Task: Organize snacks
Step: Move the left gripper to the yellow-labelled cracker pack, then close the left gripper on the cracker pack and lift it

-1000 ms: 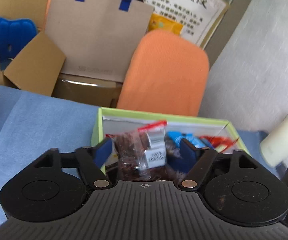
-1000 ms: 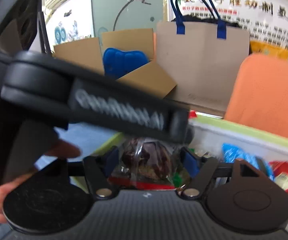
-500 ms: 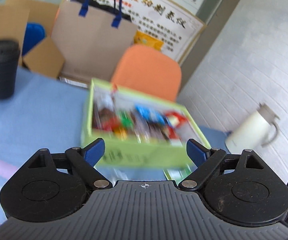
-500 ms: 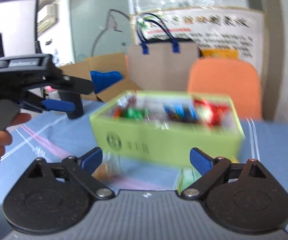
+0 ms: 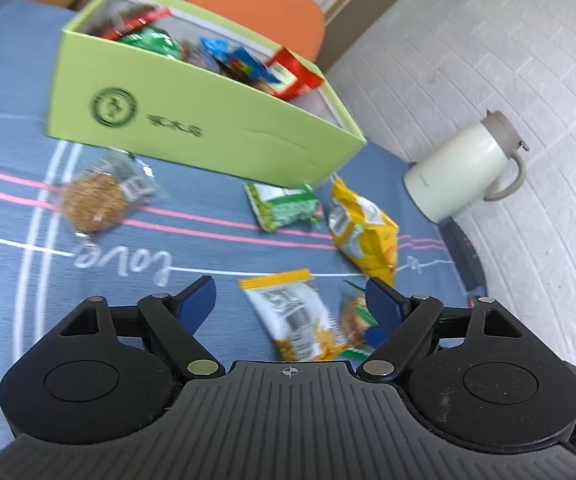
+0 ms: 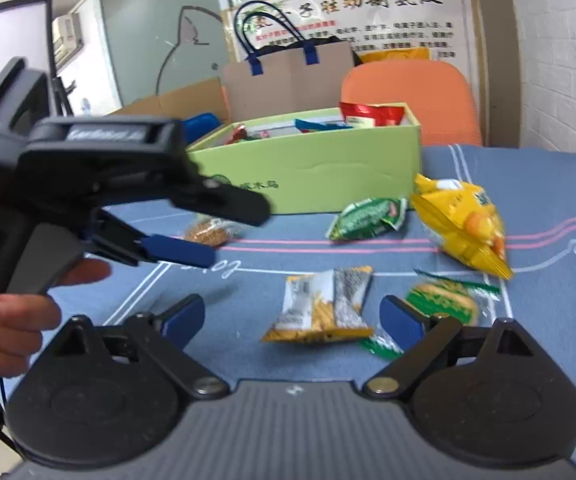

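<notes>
Both grippers, left (image 5: 289, 300) and right (image 6: 291, 314), gape empty; next grab: the packet (image 6: 321, 306) at twelve o'clock, then the box (image 6: 311, 168).

Bright even daylight; motion blur on green box (image 5: 192, 120); fisheye edges bent.

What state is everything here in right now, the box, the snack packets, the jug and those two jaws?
Green cardboard box: open, snacks inside.
Round brown cookie packet: on cloth.
Green packet: on cloth.
Yellow chip bag: on cloth.
White jug: lid shut.
Left gripper: open, empty.
Right gripper: open, empty.
</notes>
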### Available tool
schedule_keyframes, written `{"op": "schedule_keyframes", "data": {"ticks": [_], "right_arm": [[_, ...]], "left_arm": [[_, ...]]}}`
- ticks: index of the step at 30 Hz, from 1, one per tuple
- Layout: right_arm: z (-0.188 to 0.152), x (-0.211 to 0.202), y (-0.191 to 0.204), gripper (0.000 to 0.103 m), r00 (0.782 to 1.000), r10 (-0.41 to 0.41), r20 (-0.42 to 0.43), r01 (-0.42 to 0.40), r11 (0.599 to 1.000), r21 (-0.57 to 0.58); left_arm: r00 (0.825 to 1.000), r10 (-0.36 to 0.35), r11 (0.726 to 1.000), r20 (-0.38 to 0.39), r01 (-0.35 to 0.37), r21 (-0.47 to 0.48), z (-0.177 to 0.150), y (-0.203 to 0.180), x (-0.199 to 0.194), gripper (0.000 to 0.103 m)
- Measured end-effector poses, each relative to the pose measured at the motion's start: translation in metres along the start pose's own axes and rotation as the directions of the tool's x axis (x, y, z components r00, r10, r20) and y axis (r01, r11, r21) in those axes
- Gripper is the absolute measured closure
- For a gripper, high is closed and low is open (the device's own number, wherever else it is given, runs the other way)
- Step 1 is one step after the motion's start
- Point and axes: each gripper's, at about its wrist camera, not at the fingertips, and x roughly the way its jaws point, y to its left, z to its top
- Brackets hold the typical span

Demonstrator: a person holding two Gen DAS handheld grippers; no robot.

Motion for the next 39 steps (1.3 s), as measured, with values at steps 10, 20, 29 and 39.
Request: {"op": "schedule_keyframes", "data": {"ticks": [10, 20, 29, 39], "right_arm": [[0.006, 0.023, 0.0, 0.01, 0.998, -0.029, -0.053, 0.026, 0.997, -0.068], [0.004, 0.04, -0.001, 0.02, 0.993, -0.027, -0.111, 0.018, 0.997, -0.079], [0.0, 0.035, 0.009, 0.032, 0.994, -0.037, -0.104, 0.029, 0.997, -0.07], [-0.011, 0.029, 0.063, 0.027, 0.995, 0.05, -0.091, -0.059, 0.993, -0.104]], "left_arm": [[0.995, 0.006, 0.998, -0.098, 0.0, 0.055, 0.005, -0.012, 0.035, 0.045], [0.991, 0.019, 0.998, -0.132, -0.011, 0.06, -0.002, -0.012, 0.047, 0.056], [0.99, 0.073, 0.996, -0.12, -0.066, 0.065, -0.016, -0.006, 0.033, 0.081], [0.991, 0.114, 0.993, -0.065, -0.113, 0.012, -0.037, 0.022, -0.02, 0.073]]}}
